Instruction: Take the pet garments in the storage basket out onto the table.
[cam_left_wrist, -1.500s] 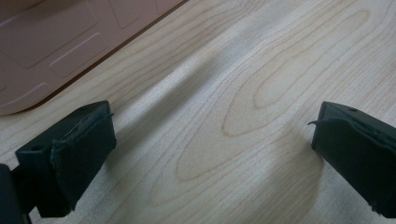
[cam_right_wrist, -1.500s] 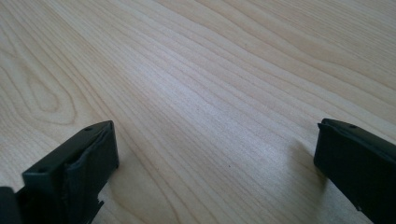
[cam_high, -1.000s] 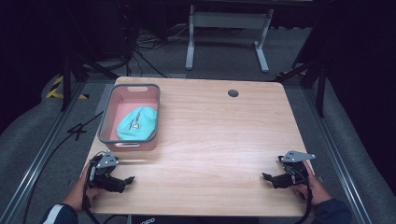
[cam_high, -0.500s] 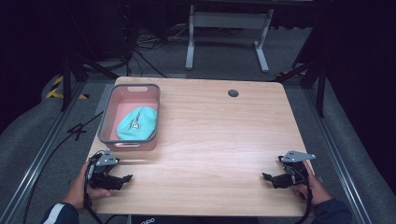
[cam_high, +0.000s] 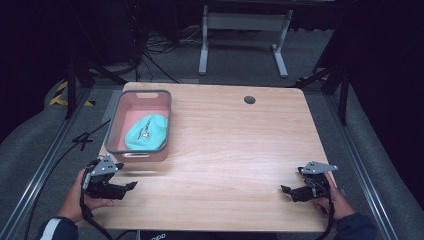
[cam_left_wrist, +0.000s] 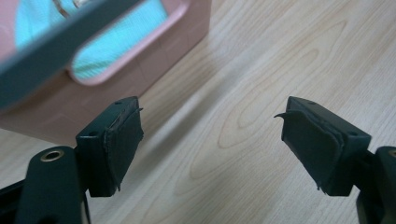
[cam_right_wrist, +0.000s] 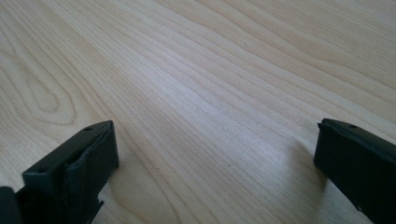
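A pink bin with a grey rim (cam_high: 141, 151) stands on the left of the wooden table (cam_high: 235, 145), and a teal cloth item (cam_high: 146, 132) lies inside it. My left gripper (cam_high: 131, 185) is held above the table's front left corner, just in front of the bin. Its jaws have just been closing but stand apart with nothing between them (cam_left_wrist: 210, 140); the bin's near wall (cam_left_wrist: 154, 51) and its handle slot fill the upper left there. My right gripper (cam_high: 285, 190) rests low at the front right, open over bare wood (cam_right_wrist: 215, 149).
A dark round hole (cam_high: 249, 99) sits near the table's far edge. Beyond the table are a metal stand (cam_high: 245, 30), cables on the grey floor, and rails along both sides.
My left gripper has risen a little off the table near the bin. The right gripper has stayed where it was.
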